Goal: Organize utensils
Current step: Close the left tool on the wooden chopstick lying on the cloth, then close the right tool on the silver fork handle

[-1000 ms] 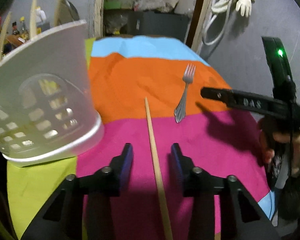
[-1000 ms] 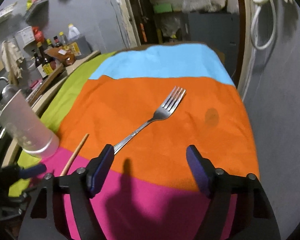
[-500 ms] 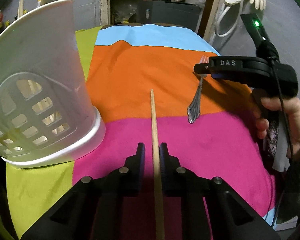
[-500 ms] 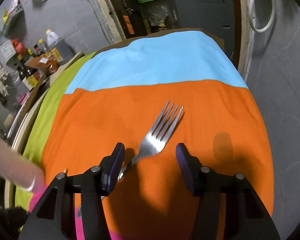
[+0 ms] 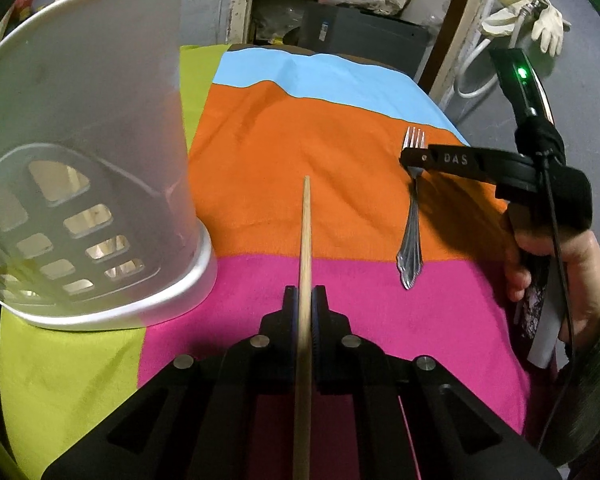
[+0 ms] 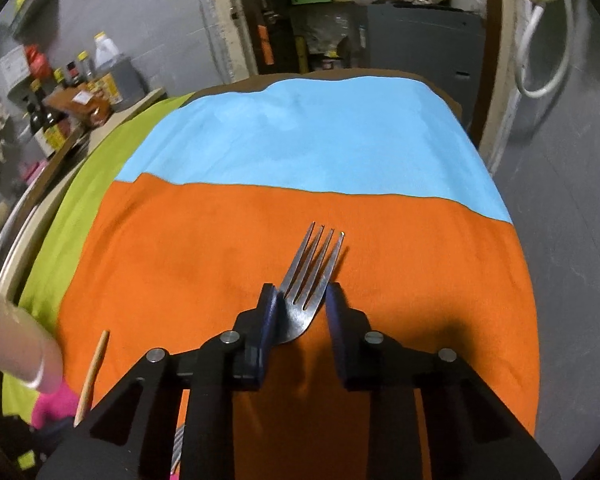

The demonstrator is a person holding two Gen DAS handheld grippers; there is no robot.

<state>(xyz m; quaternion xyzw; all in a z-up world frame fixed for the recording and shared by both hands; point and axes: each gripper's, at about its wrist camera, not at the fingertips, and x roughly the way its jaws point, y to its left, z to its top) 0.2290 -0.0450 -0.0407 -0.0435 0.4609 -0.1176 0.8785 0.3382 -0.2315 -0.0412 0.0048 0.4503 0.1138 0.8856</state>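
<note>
The left gripper (image 5: 307, 304) was open around the wooden stick (image 5: 305, 248) a second ago, and now it has squeezed shut on it, with the stick lying flat on the pink and orange cloth (image 5: 260, 168) over the tabletop, near the white cup (image 5: 84, 160). The right gripper (image 6: 302, 304) has moved up to the fork (image 6: 310, 280) on the orange part. Its jaws are closing with the fork's head between them, the left one touching and the right one not quite.

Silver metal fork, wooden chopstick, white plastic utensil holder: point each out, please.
Silver metal fork (image 6: 306, 280), right wrist view, on the tines.
Wooden chopstick (image 5: 305, 240), left wrist view, on the shaft.
White plastic utensil holder (image 5: 100, 120), left wrist view, on its side wall.
</note>
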